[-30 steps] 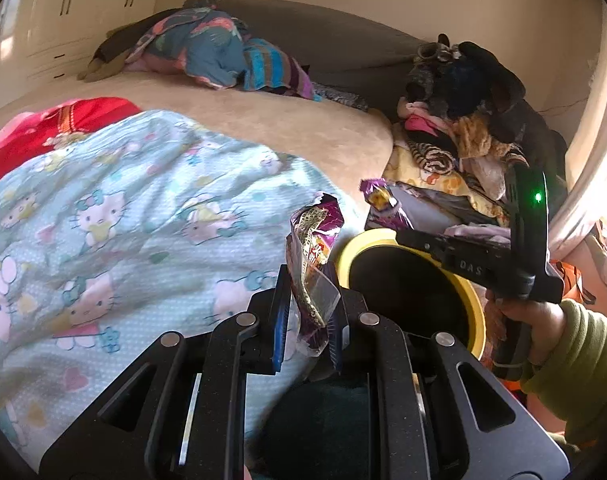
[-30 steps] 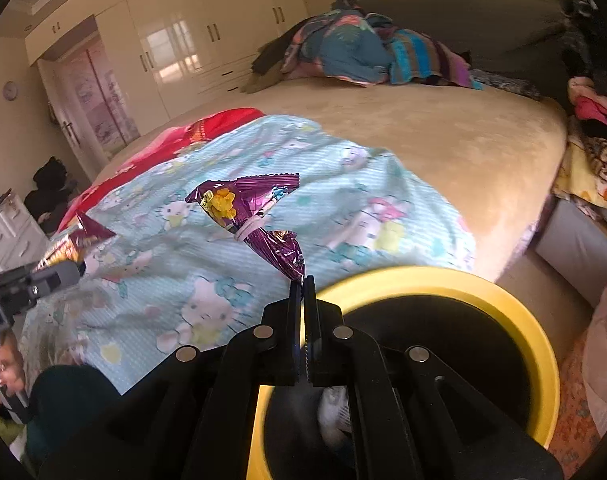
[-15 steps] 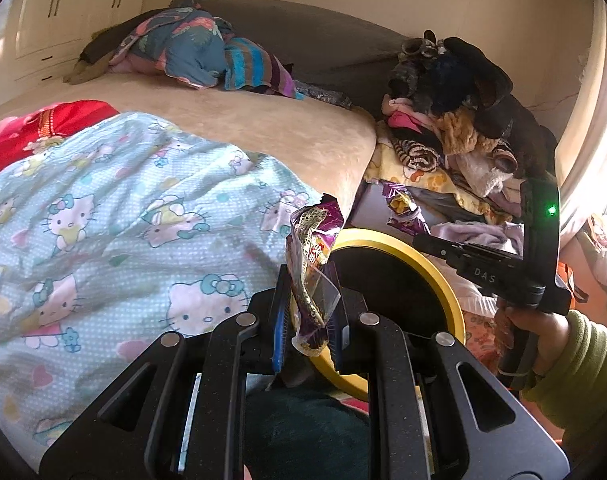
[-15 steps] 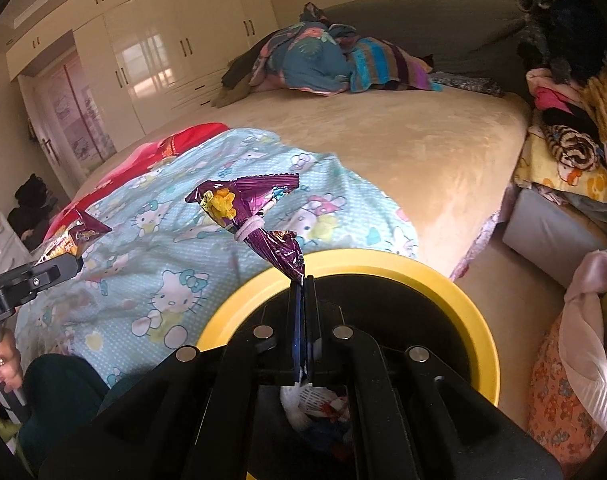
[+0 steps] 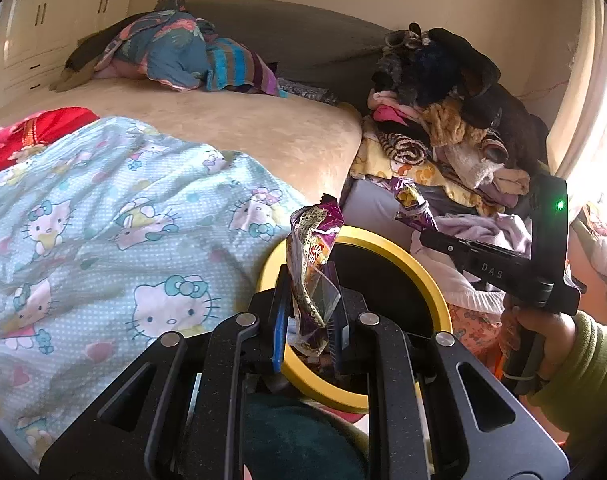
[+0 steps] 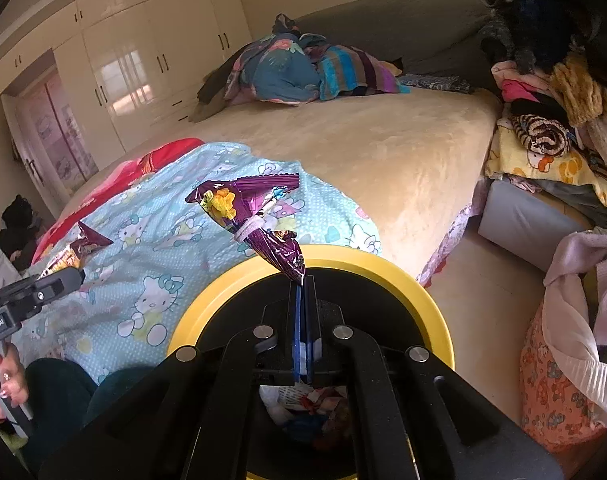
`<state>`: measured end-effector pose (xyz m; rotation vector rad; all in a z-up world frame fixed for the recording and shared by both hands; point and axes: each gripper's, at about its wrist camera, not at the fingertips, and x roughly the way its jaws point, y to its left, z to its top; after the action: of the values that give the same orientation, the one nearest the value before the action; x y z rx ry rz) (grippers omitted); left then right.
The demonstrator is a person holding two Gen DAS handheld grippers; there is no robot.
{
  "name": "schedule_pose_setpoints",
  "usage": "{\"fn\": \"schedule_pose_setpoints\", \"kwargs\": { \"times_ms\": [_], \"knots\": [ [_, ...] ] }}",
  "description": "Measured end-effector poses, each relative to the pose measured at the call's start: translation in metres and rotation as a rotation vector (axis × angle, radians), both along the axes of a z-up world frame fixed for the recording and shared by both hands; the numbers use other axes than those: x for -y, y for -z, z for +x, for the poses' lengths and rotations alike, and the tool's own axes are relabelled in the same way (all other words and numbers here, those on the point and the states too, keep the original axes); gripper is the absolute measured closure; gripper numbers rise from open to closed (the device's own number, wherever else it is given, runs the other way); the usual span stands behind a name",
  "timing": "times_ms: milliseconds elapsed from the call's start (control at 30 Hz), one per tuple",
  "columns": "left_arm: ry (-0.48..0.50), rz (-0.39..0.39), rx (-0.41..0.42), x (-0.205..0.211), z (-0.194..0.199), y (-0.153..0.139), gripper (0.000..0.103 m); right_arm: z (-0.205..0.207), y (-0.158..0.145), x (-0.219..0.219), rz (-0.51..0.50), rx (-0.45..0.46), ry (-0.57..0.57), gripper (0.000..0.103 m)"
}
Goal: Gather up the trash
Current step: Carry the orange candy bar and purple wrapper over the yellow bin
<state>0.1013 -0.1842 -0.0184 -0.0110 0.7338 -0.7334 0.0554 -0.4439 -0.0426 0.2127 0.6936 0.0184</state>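
two wrist views, each showing a gripper carrying a snack wrapper over a yellow-rimmed bin beside a bed.

left wrist view: the left gripper has its jaws partly closed around a crumpled purple and gold wrapper, which stands up between the blue pads. the hold looks loose, with space visible beside the foil. just ahead of and below the jaws sits the yellow-rimmed bin, its near rim under the wrapper. to the left lies a hello kitty blanket. to the right, the other hand-held tool points in with its own purple wrapper.

right wrist view: the right gripper has its jaws pressed nearly together, pinching the bottom corner of a purple wrapper, which leans up and left. the bin's rim circles directly below the jaws, with trash already inside. far left, the other gripper holds its wrapper over the blanket.

risks, as a judgement: the purple wrapper leans towards the rim's bed side, so on release it could land on the blanket. the loosely held left wrapper sits above the near rim and could drop outside.
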Motion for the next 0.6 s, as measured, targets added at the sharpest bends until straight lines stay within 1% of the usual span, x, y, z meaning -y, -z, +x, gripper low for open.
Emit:
{"fn": "schedule_pose_setpoints", "kwargs": {
  "times_ms": [333,600],
  "knots": [
    [0.028,0.007,0.004,0.021,-0.012,0.004,0.091,-0.021,-0.005,0.008,0.000,0.022,0.030,0.101],
    [0.052,0.020,0.012,0.041,-0.019,0.007,0.091,-0.040,-0.005,0.021,0.002,0.043,0.079,0.101]
  ]
}}
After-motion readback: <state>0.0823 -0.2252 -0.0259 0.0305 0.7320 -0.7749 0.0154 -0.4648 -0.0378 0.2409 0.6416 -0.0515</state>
